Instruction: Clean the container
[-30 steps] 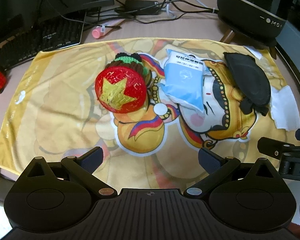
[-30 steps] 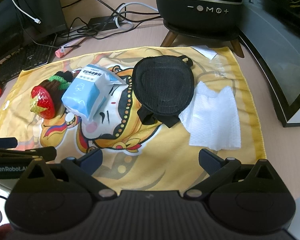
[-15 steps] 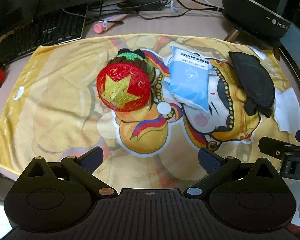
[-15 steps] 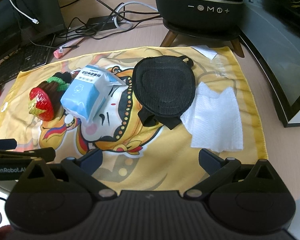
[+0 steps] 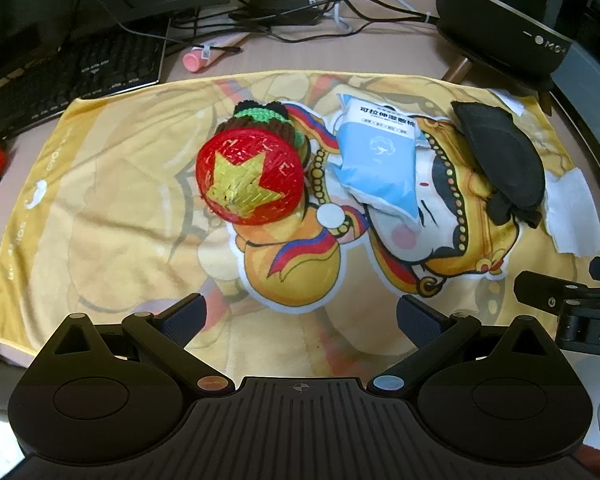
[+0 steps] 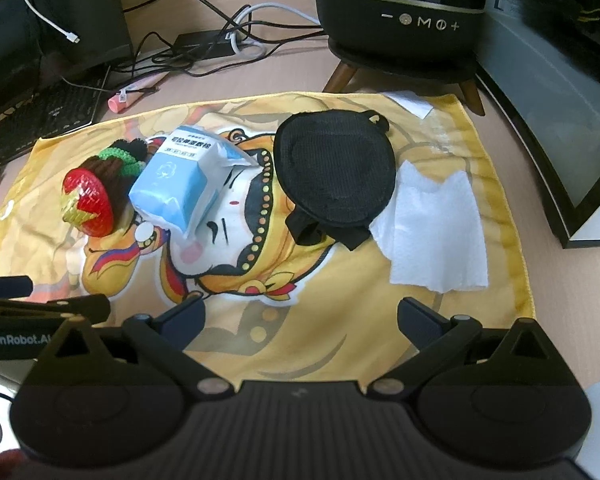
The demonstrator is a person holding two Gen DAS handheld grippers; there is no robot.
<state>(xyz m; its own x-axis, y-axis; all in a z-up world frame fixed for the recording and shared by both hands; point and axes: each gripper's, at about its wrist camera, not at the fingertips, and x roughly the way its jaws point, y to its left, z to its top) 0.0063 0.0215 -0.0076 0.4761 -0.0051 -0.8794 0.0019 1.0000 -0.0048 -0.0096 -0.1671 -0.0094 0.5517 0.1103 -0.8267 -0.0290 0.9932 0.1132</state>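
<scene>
While both pairs of jaws stand wide with nothing between them, the left gripper (image 5: 300,312) and right gripper (image 6: 300,312) hover over the near edge of the yellow printed cloth (image 5: 112,216) on the worktop. Ahead of the left jaws lies the red woven container (image 5: 250,176), tipped on its side against a crocheted piece (image 5: 266,118). Ahead of the right jaws sit the black mesh pouch (image 6: 334,174) and, just right of it, a white paper towel (image 6: 434,236); the blue cotton-pad pack (image 6: 180,188) lies between. Which item the task means is unclear. The round container could roll under a one-sided touch, and the thin towel, partly pinned beneath the pouch, may tear or drag the pouch along.
</scene>
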